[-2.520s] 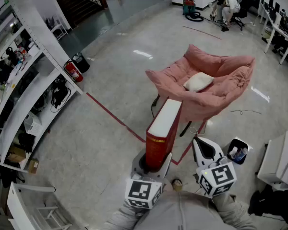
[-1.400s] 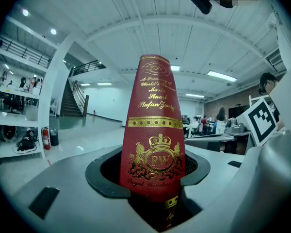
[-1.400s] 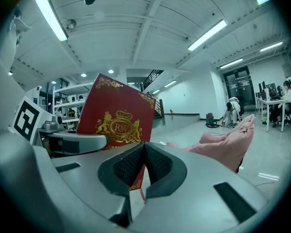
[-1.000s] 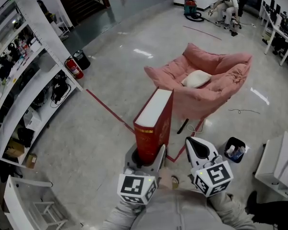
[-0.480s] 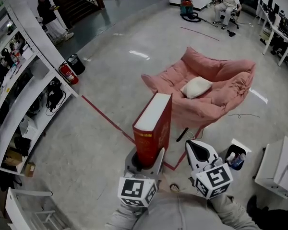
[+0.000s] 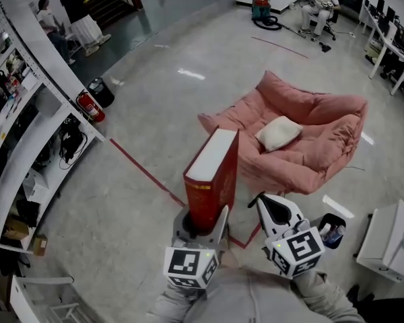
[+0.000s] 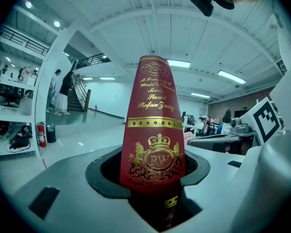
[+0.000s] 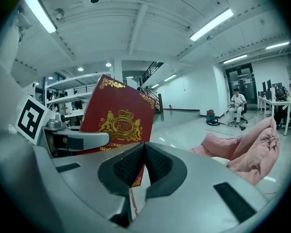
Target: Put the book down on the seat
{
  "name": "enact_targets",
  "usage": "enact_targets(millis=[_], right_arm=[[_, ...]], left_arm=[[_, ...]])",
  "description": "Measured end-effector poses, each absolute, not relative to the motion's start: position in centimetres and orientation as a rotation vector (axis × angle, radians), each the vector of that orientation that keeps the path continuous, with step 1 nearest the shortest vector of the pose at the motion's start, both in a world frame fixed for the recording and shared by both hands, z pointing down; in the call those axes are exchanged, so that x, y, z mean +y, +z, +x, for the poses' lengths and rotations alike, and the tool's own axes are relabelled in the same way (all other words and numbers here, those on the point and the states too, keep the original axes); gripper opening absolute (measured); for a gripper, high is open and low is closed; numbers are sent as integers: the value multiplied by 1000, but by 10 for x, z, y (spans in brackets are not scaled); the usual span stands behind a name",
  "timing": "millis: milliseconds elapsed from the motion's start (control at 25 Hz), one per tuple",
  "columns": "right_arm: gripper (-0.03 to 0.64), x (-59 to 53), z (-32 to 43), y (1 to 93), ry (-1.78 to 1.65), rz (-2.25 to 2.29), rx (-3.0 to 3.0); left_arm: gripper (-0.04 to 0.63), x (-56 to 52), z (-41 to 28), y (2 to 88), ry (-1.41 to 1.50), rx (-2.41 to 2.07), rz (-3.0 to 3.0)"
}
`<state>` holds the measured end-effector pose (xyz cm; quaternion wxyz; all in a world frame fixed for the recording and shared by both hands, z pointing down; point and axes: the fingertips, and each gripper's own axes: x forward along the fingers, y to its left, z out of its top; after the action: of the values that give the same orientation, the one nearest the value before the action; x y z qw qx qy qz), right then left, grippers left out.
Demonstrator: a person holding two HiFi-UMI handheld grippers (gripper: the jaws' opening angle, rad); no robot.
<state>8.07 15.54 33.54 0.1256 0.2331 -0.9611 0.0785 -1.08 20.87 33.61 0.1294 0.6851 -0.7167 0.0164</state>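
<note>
The book is red with a gold crest and lettering, white along its top. The seat is pink, its cushion cream. A red line crosses the grey floor.

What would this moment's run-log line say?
left gripper: shut on thick red hardback book | right gripper: shut, empty | pink cushioned armchair: ahead, book not yet placed

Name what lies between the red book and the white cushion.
Only the pink chair, its padded arm, separates book and cushion, in the head view.

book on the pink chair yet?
No, the red book stands upright in the left gripper, over the floor and short of the pink chair.
</note>
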Motion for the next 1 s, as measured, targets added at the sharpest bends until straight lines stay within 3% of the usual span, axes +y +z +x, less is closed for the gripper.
enact_targets(millis=[1000], right_arm=[[5, 2, -36, 340, 278, 890, -2741]], left_arm=[[255, 41, -120, 340, 114, -1875, 2176]])
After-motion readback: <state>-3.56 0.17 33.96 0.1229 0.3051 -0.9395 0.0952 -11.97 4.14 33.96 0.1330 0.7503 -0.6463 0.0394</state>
